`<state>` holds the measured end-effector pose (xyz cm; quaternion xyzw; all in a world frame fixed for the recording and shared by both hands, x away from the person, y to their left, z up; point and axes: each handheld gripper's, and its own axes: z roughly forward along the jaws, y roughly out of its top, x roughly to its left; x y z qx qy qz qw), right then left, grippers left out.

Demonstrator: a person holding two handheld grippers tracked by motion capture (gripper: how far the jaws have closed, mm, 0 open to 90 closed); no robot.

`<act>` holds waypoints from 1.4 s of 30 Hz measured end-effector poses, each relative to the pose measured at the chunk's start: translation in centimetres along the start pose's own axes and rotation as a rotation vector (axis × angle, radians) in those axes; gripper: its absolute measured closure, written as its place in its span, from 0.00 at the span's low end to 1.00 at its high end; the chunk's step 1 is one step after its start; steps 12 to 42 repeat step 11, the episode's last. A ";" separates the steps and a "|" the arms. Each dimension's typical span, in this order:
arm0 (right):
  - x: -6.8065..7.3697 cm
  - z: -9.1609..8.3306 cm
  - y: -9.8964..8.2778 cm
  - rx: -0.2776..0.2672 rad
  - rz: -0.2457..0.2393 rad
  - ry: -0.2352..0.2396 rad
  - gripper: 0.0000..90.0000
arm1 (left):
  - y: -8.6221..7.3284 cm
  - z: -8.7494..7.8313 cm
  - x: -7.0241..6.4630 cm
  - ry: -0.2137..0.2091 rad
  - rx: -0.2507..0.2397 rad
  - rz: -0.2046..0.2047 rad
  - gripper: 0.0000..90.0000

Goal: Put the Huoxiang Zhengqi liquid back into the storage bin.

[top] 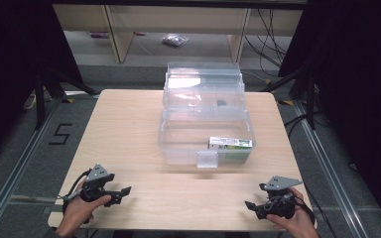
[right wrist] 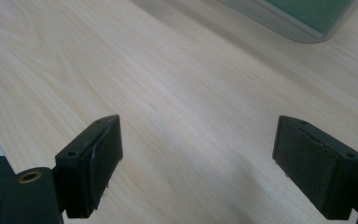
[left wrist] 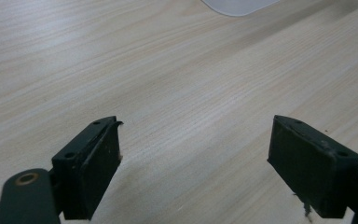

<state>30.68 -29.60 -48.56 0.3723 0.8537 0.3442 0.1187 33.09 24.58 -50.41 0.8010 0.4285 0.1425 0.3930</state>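
Note:
A clear plastic box [top: 178, 134] stands at the middle of the wooden table [top: 124, 129], its lid tipped up behind it. Inside, at its front right corner, lies a green and white carton [top: 230, 145]. A small dark item [top: 222, 103] sits farther back in the box. My left gripper [top: 124, 192] rests near the table's front left edge, held in a hand, jaws wide apart over bare wood [left wrist: 191, 93]. My right gripper [top: 250, 205] is near the front right edge, also open and empty; a corner of the box [right wrist: 303, 28] shows at the top of its view.
The floor beyond the table holds wooden shelf legs [top: 119, 34], a small plastic bag [top: 175, 39] and cables [top: 270, 44]. Black tripod legs [top: 44, 89] stand at both sides. A "5" mark [top: 59, 134] is taped on the floor at left.

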 end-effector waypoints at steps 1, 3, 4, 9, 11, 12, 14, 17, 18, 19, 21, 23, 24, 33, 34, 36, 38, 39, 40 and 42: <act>0.0 0.0 0.0 0.002 -0.005 0.000 0.19 | 0.0 0.0 0.0 0.000 -0.001 -0.001 0.18; -0.1 0.0 0.0 -0.006 -0.023 -0.005 0.19 | 0.0 0.0 0.0 0.002 -0.002 0.000 0.18; -0.1 0.0 0.0 -0.003 -0.019 -0.004 0.19 | 0.1 -0.1 0.0 0.001 0.008 0.002 0.18; 0.0 0.0 0.1 -0.002 -0.018 -0.001 0.19 | 0.0 0.0 0.0 0.003 0.007 0.000 0.18; 0.0 0.0 0.1 -0.001 -0.016 -0.002 0.19 | 0.0 0.0 0.0 0.000 -0.002 0.002 0.18; 0.0 0.0 0.1 -0.001 -0.016 -0.002 0.19 | 0.0 0.0 0.0 0.000 -0.002 0.002 0.18; 0.0 0.0 0.1 -0.001 -0.016 -0.002 0.19 | 0.0 0.0 0.0 0.000 -0.002 0.002 0.18; 0.0 0.0 0.1 -0.001 -0.016 -0.002 0.19 | 0.0 0.0 0.0 0.000 -0.002 0.002 0.18; 0.0 0.0 0.1 -0.001 -0.016 -0.002 0.19 | 0.0 0.0 0.0 0.000 -0.002 0.002 0.18; 0.0 0.0 0.1 -0.001 -0.016 -0.002 0.19 | 0.0 0.0 0.0 0.000 -0.002 0.002 0.18; 0.0 0.0 0.1 -0.001 -0.016 -0.002 0.19 | 0.0 0.0 0.0 0.000 -0.002 0.002 0.18; 0.0 0.0 0.1 -0.001 -0.016 -0.002 0.19 | 0.0 0.0 0.0 0.000 -0.002 0.002 0.18; 0.0 0.0 0.1 -0.001 -0.016 -0.002 0.19 | 0.0 0.0 0.0 0.000 -0.002 0.002 0.18; 0.0 0.0 0.1 -0.001 -0.016 -0.002 0.19 | 0.0 0.0 0.0 0.000 -0.002 0.002 0.18; 0.0 0.0 0.1 -0.001 -0.016 -0.002 0.19 | 0.0 0.0 0.0 0.000 -0.002 0.002 0.18; 0.0 0.0 0.1 -0.001 -0.016 -0.002 0.19 | 0.0 0.0 0.0 0.000 -0.002 0.002 0.18; 0.0 0.0 0.1 -0.001 -0.016 -0.002 0.19 | 0.0 0.0 0.0 0.000 -0.002 0.002 0.18; 0.0 0.0 0.1 -0.001 -0.016 -0.002 0.19 | 0.0 0.0 0.0 0.000 -0.002 0.002 0.18; 0.0 0.0 0.1 -0.001 -0.016 -0.002 0.19 | 0.0 0.0 0.0 0.000 -0.002 0.002 0.18; 0.0 0.0 0.1 -0.001 -0.016 -0.002 0.19 | 0.0 0.0 0.0 0.000 -0.002 0.002 0.18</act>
